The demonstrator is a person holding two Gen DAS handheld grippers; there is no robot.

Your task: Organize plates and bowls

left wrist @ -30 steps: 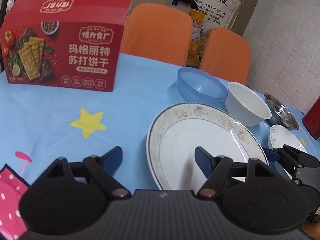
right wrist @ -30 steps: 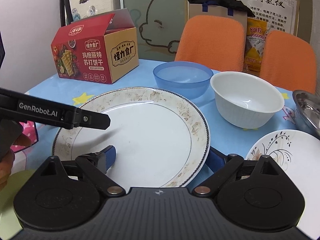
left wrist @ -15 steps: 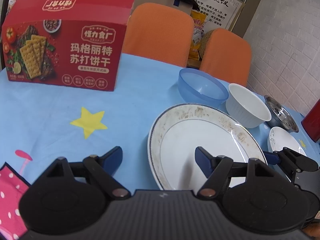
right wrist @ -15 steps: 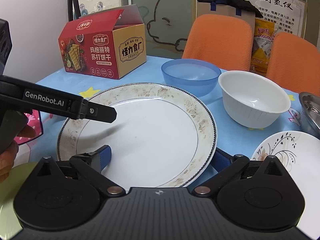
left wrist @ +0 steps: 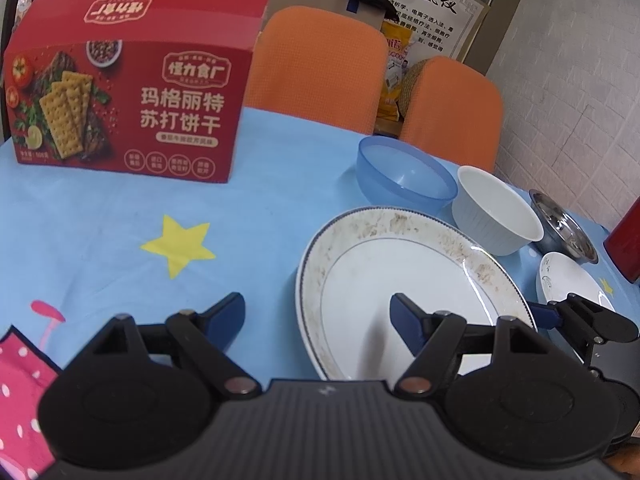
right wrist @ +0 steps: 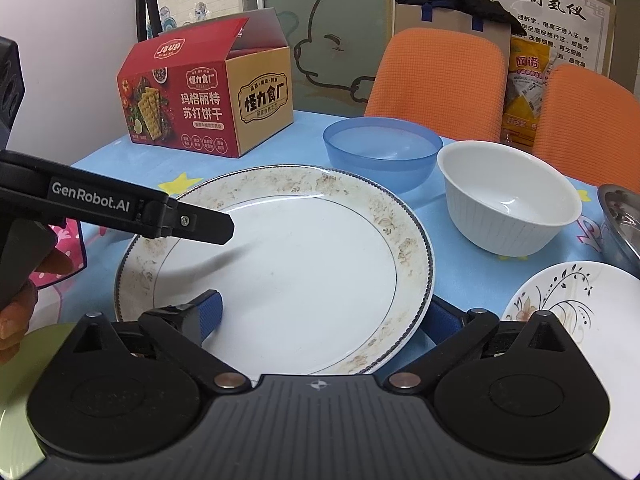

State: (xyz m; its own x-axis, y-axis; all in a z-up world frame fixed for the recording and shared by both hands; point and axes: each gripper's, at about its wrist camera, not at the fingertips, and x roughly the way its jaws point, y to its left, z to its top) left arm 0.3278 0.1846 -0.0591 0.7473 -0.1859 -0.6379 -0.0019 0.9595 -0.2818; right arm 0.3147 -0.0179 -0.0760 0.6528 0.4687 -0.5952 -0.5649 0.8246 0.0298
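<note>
A large white plate with a worn floral rim lies on the blue tablecloth. My left gripper is open and straddles the plate's left rim, one finger over the cloth and one over the plate. One of its fingers reaches over the plate in the right wrist view. My right gripper is open at the plate's near edge, its left finger above the plate and its right finger partly hidden beyond the rim. Behind the plate stand a blue bowl, a white bowl, a steel bowl and a small flower-patterned plate.
A red cracker box stands at the back left. Two orange chairs are behind the table. A red object is at the far right. A yellow-green disc and a person's hand are at the lower left.
</note>
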